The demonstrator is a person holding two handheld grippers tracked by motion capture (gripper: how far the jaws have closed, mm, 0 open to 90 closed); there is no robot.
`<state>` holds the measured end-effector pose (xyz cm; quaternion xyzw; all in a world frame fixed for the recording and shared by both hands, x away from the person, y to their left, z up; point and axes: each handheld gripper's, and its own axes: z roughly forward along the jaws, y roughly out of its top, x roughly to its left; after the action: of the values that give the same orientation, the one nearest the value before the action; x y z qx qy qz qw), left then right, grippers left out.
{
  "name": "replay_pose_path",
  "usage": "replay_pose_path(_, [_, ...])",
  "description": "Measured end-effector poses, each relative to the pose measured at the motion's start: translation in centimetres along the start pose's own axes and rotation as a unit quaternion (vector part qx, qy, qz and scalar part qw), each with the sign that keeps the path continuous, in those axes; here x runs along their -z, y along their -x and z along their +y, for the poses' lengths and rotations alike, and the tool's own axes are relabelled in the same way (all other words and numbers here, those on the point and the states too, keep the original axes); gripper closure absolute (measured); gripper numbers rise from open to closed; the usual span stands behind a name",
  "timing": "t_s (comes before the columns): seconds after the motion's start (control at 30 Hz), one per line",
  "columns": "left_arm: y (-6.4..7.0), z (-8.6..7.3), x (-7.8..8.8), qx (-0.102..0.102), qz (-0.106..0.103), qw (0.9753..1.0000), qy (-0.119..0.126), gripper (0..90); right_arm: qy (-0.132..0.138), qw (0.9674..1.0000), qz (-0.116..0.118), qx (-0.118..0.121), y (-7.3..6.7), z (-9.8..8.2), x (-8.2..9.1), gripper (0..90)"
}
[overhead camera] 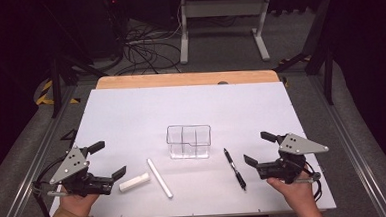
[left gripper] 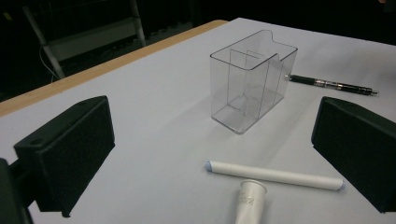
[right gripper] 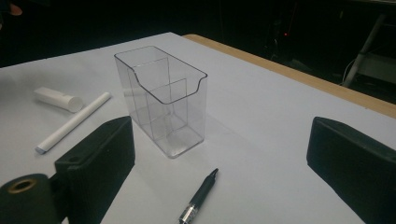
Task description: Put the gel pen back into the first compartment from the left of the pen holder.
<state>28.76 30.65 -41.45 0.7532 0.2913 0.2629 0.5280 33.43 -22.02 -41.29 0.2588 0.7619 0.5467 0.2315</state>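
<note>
A clear plastic organiser box [overhead camera: 188, 141] with inner dividers stands upright at the middle of the white table top; it also shows as the box [left gripper: 252, 81] and the box [right gripper: 161, 100]. A black pen [overhead camera: 234, 168] lies to its right. A long white stick [overhead camera: 159, 178] and a short white tube [overhead camera: 134, 182] lie to its left. My left gripper [overhead camera: 107, 160] is open near the tube, nothing between its jaws. My right gripper [overhead camera: 258, 147] is open beside the pen [right gripper: 198, 198], holding nothing. The stick [left gripper: 275, 175] and tube [left gripper: 247, 203] lie just ahead of the left jaws.
A wooden strip [overhead camera: 187, 79] borders the table's far edge. Beyond it on the floor are a white desk frame [overhead camera: 221, 22] and loose cables [overhead camera: 145, 48]. Metal rails [overhead camera: 28, 162] run along both sides.
</note>
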Motion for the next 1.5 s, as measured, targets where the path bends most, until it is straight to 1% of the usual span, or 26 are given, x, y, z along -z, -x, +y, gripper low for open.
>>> replay_pose_path(0.07, [-0.1,-0.2,0.0,0.009,-0.01,0.9999,0.003,0.3,0.0,1.0,-0.001,0.0,-0.1,0.0,0.0,8.9])
replay_pose_path(0.13, [-0.2,-0.3,0.1,0.011,-0.018,0.9998,0.005,0.3,0.0,1.0,-0.002,0.0,-0.1,0.1,0.0,8.8])
replay_pose_path(0.17, [-0.1,-0.5,0.0,0.017,-0.022,0.9996,0.006,0.3,-0.001,1.0,-0.004,0.002,-0.2,0.1,0.0,8.9])
replay_pose_path(0.23, [-0.2,-0.6,0.1,0.013,-0.023,0.9996,0.009,0.3,-0.001,1.0,-0.005,0.002,-0.3,0.1,0.0,9.3])
replay_pose_path(0.27, [-0.1,-0.7,0.0,0.019,-0.025,0.9995,0.01,0.3,-0.001,1.0,-0.005,0.0,-0.3,0.2,0.0,9.5])
replay_pose_path(0.37, [-0.1,-1.0,0.0,0.024,-0.03,0.9992,0.013,0.3,-0.004,0.9999,-0.01,-0.002,-0.5,0.4,0.0,11.7])
replay_pose_path(0.43, [-0.1,-1.1,0.0,0.023,-0.029,0.9993,0.011,0.3,-0.003,0.9999,-0.013,0.0,-0.6,0.5,0.0,14.9])
replay_pose_path(0.47, [-0.1,-1.2,0.0,0.026,-0.029,0.9992,0.012,0.3,-0.003,0.9999,-0.015,0.004,-0.7,0.5,0.0,15.3])
replay_pose_path(0.5, [-0.1,-1.2,0.0,0.025,-0.027,0.9992,0.012,0.3,-0.005,0.9997,-0.023,0.008,-0.8,0.7,-0.1,15.1])
replay_pose_path(0.53, [0.0,-1.2,0.1,0.023,-0.026,0.9993,0.013,0.3,-0.005,0.9997,-0.023,0.008,-0.8,0.7,-0.1,15.1])
replay_pose_path(0.57, [0.0,-1.2,0.1,0.019,-0.022,0.9995,0.014,0.3,-0.005,0.9995,-0.032,0.007,-0.9,0.8,-0.1,15.8])
replay_pose_path(0.6, [0.0,-1.2,0.1,0.013,-0.019,0.9997,0.011,0.3,-0.009,0.9996,-0.026,0.006,-0.9,0.9,-0.3,19.2])
replay_pose_path(0.67, [0.2,-1.3,0.2,0.011,-0.015,0.9998,0.011,0.3,-0.013,0.9995,-0.027,0.005,-0.9,1.0,-0.4,19.0])
replay_pose_path(0.77, [0.2,-1.4,0.1,0.016,-0.016,0.9997,0.01,0.3,-0.021,0.9994,-0.025,0.009,-1.0,1.3,-0.7,21.4])
replay_pose_path(0.8, [0.2,-1.4,0.1,0.012,-0.015,0.9998,0.01,0.4,-0.024,0.9994,-0.023,0.009,-1.1,1.5,-0.8,22.8])
replay_pose_path(0.9, [0.2,-1.5,0.2,0.012,-0.014,0.9998,0.01,0.4,-0.034,0.9991,-0.021,0.011,-1.1,2.0,-1.3,23.5])
replay_pose_path(0.93, [0.2,-1.6,0.2,0.016,-0.015,0.9997,0.01,0.4,-0.04,0.9989,-0.02,0.012,-1.1,2.2,-1.5,23.6])
replay_pose_path(0.97, [0.2,-1.6,0.2,0.014,-0.014,0.9998,0.01,0.4,-0.046,0.9986,-0.023,0.014,-1.1,2.4,-1.7,23.6])
replay_pose_path(1.0, [0.2,-1.6,0.2,0.016,-0.014,0.9997,0.01,0.4,-0.06,0.9977,-0.025,0.016,-1.2,2.7,-2.0,24.3])
replay_pose_path(1.17, [0.2,-1.7,0.2,0.018,-0.013,0.9997,0.011,0.4,-0.071,0.9969,-0.027,0.021,-1.3,3.0,-2.6,26.2])
replay_pose_path(1.33, [0.1,-1.7,0.3,0.018,-0.012,0.9997,0.011,0.5,-0.083,0.996,-0.027,0.019,-1.2,3.4,-3.4,26.2])
replay_pose_path(1.5, [0.2,-1.8,0.2,0.017,-0.011,0.9998,0.009,0.7,-0.101,0.9945,-0.026,0.01,-0.9,3.6,-4.2,26.1])
